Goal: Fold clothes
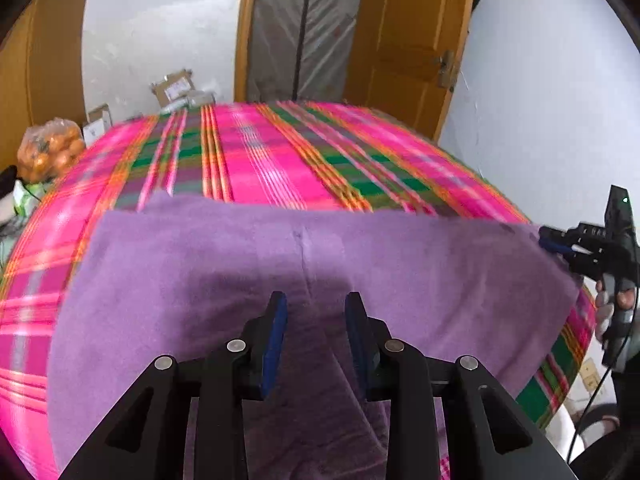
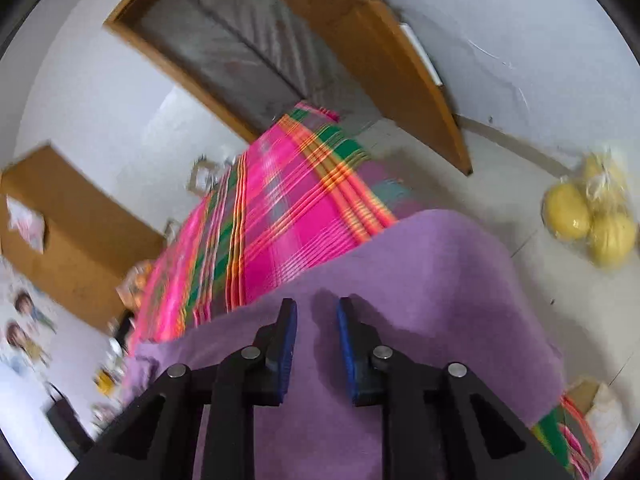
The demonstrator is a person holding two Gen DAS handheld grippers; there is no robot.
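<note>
purple cloth spread on plaid bed, both grippers over it

purple cloth (image 1: 248,264) lying flat across the near part of the plaid sheet (image 1: 272,160), far edge straight, a faint crease down the middle. hanging over the bed's corner in the right wrist view, cloth (image 2: 432,280) draped toward the pale floor (image 2: 500,184).

left gripper (image 1: 316,320) poised above the cloth near that crease, blue pads parted, a strip of purple visible in the gap; no pinch. right gripper (image 2: 317,334) likewise parted over the cloth, nothing clamped; seen from the left wrist view at the cloth's right edge (image 1: 558,246), tips at or just on the fabric, hard to tell through the blur. hand (image 1: 612,304) wrapped round its handle.

beyond the bed: wooden door (image 1: 408,40), bag of oranges (image 1: 50,148) at the left, cardboard boxes (image 1: 174,86) by the wall. bag of yellow fruit (image 2: 592,216) on the floor at the right.
</note>
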